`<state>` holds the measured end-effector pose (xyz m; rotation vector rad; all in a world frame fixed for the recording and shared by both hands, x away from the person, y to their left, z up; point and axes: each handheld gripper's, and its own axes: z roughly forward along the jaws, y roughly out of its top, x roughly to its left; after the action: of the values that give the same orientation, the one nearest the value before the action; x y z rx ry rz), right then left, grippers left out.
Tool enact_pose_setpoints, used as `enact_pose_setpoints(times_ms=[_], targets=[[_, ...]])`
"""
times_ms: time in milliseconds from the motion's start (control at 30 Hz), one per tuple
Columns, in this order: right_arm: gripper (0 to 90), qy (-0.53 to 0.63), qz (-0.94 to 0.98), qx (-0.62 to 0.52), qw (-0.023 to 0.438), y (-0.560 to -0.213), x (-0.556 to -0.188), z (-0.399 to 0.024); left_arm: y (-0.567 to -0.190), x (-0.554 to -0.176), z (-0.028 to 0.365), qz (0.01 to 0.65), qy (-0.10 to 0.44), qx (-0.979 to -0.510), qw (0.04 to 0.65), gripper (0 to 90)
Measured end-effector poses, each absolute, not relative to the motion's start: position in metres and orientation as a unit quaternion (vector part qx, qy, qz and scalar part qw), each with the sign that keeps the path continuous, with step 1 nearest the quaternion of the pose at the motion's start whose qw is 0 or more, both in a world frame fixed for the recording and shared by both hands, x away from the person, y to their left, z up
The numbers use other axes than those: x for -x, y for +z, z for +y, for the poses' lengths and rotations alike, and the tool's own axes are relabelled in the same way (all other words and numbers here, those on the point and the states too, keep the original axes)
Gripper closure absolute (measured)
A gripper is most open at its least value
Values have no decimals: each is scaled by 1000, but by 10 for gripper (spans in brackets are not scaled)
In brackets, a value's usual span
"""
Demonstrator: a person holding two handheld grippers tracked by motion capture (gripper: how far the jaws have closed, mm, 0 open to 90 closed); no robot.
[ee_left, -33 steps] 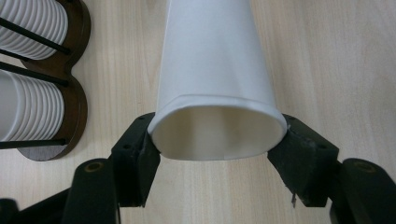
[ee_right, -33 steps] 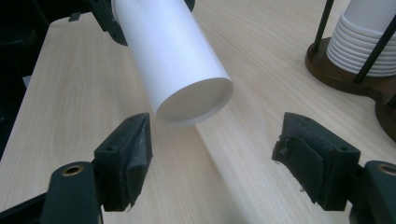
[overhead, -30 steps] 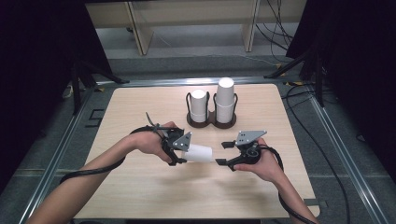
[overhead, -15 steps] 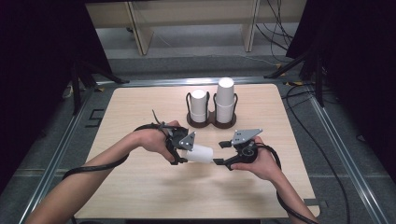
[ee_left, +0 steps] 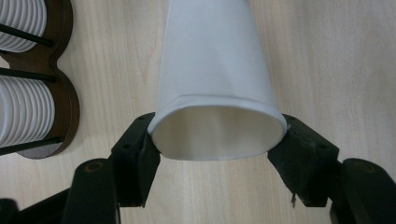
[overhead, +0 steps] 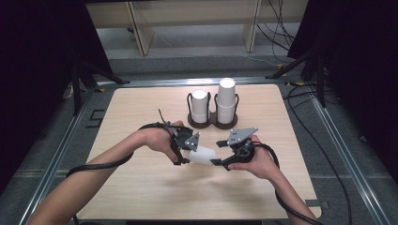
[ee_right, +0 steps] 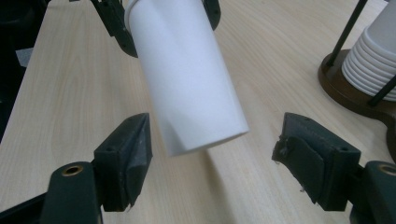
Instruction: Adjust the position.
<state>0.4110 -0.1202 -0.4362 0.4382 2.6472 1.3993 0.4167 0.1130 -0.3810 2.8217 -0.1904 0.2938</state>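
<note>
Since a second ago our right gripper (overhead: 217, 162) has barely shifted, its jaws just reopening around, not touching, the paper cup (overhead: 202, 155) our left gripper (overhead: 184, 159) clamps sideways above the table (overhead: 141, 197), ready for a handover.

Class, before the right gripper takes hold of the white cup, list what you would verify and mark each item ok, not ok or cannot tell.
1. Left gripper clamps the white cup at its rim: ok.
2. Cup's closed end sits between the right gripper jaws: ok.
3. Right jaws, which have just been opening, stand clear of the cup: ok.
4. Cup is lifted off the table: ok.
5. A second cup is nested inside: cannot tell.
6. Cup holder is apart from both grippers: ok.
</note>
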Motion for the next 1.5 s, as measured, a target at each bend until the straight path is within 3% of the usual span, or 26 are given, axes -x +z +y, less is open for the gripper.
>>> enact_pose_setpoints(times_ms=[1500], targets=[[237, 418, 902, -97, 50, -445, -414, -83, -380, -414, 95, -103, 104, -981, 131, 357]])
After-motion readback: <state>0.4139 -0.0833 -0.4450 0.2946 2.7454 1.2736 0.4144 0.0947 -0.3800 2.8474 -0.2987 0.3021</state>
